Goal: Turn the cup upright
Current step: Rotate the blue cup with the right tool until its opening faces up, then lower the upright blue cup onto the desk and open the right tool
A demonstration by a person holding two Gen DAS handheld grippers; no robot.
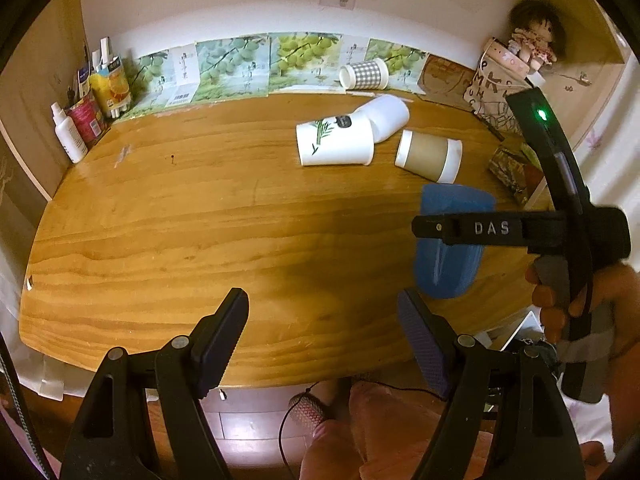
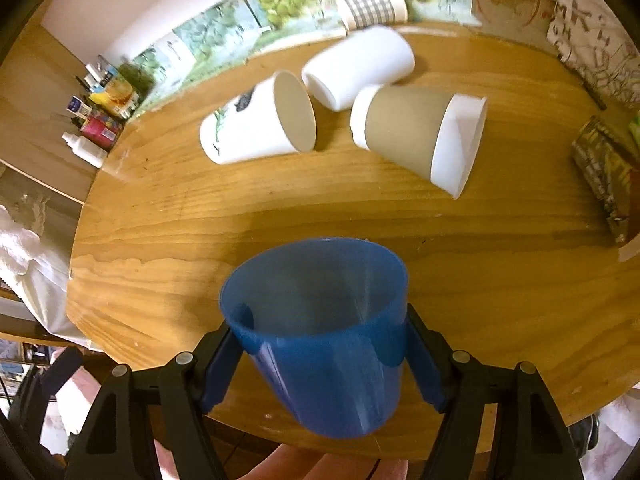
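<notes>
My right gripper (image 2: 326,340) is shut on a translucent blue cup (image 2: 320,336), its fingers pressing both sides just under the rim. The cup is held above the table's near edge, mouth tilted up and away from me. In the left wrist view the blue cup (image 1: 450,256) hangs at the right, partly behind the right gripper's black body (image 1: 484,230). My left gripper (image 1: 320,344) is open and empty over the table's near edge.
Three cups lie on their sides on the wooden table (image 2: 200,220): a white printed one (image 2: 256,120), a plain white one (image 2: 360,66), a brown-sleeved one (image 2: 416,132). A checked cup (image 2: 372,10) lies by the back wall. Bottles and cans (image 1: 92,108) stand far left.
</notes>
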